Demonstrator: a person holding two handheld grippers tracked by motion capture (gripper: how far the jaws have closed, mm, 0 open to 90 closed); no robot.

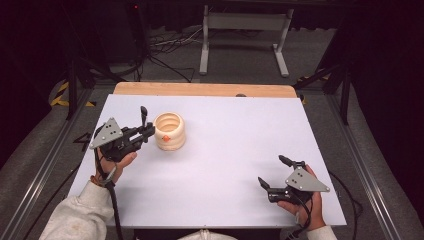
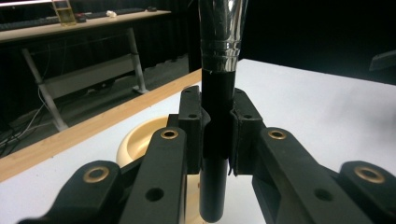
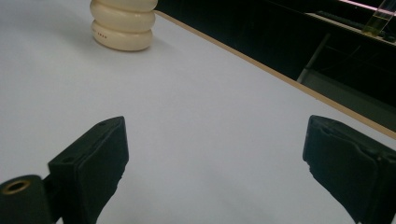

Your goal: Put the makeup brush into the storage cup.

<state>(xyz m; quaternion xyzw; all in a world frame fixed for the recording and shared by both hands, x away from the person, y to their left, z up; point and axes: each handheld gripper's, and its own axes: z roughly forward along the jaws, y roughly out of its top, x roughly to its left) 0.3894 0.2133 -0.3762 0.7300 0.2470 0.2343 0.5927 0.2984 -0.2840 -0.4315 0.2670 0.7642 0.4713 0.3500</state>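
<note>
Nearest, at the right front of the matte white tabletop, the right gripper rests low in the person's hand with its black jaws spread wide and nothing between them. Farther in, on the left, the left gripper has its rubbery pads pinched on the smooth black handle of a slim makeup brush with a shiny silver metal collar, held upright, head up. Just right of it stands the cream, glossy, ribbed round holder, stacked like three soft rings (a small orange mark shows on its side), open at the top.

The step in hand looks like lifting the brush beside the holder. Next, I judge, the brush must be carried over the open mouth, kept plumb, and lowered in before the pads release. Beyond lies the pale wooden table edge.
</note>
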